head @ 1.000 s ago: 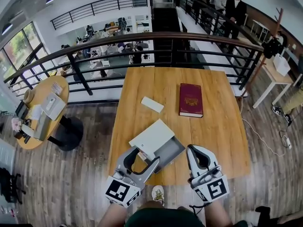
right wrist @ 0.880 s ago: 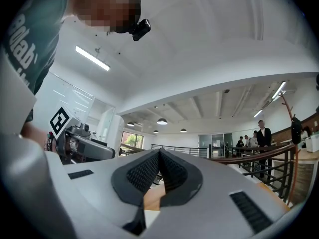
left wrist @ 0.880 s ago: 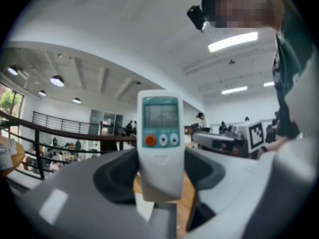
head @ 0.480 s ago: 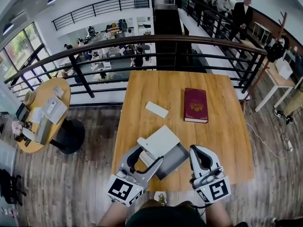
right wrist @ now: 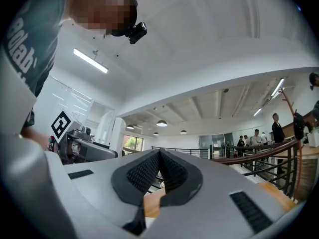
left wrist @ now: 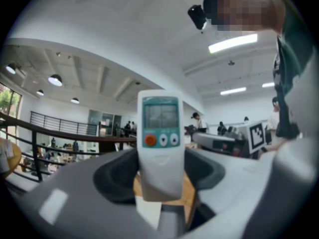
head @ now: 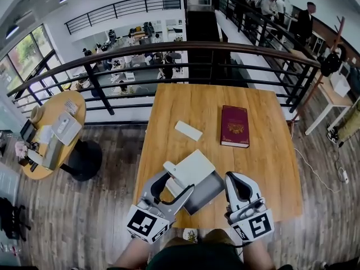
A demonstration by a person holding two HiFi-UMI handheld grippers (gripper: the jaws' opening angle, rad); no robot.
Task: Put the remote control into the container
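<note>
Honey-coloured planks make up the square table (head: 264, 167), which stands on a mezzanine with a dark wooden floor (head: 112, 207). At 12 o'clock a black railing with a brown handrail (head: 185, 45) curves past the table's far edge. Beyond it lies a lower office floor (head: 140, 38) with desks. At 1 o'clock several people stand along a railed walkway (head: 270, 4). At 9 o'clock a round wooden table (head: 53, 128) carries papers and small items.

On the square table, a maroon book (head: 235, 126) lies flat at 1 o'clock from the centre. A white oblong object (head: 188, 130) lies well to its left. Near the 6 o'clock edge sits the grey container (head: 205, 190), with a white lid (head: 194, 166) lying across its far part.

The left gripper (head: 175, 183) is at 7 o'clock and clamps the remote control (left wrist: 160, 143) by its lower body. The screen, 1 orange button and 2 pale buttons face the gripper's camera. From the head view the remote's end (head: 170, 168) sits at the lid's left edge; whether it touches cannot be told.

The right gripper (right wrist: 159, 156) is at 5 o'clock, just beside the container's right side. Its ribbed pads are pressed together with nothing between them. It points up towards a white ceiling with strip lights.
</note>
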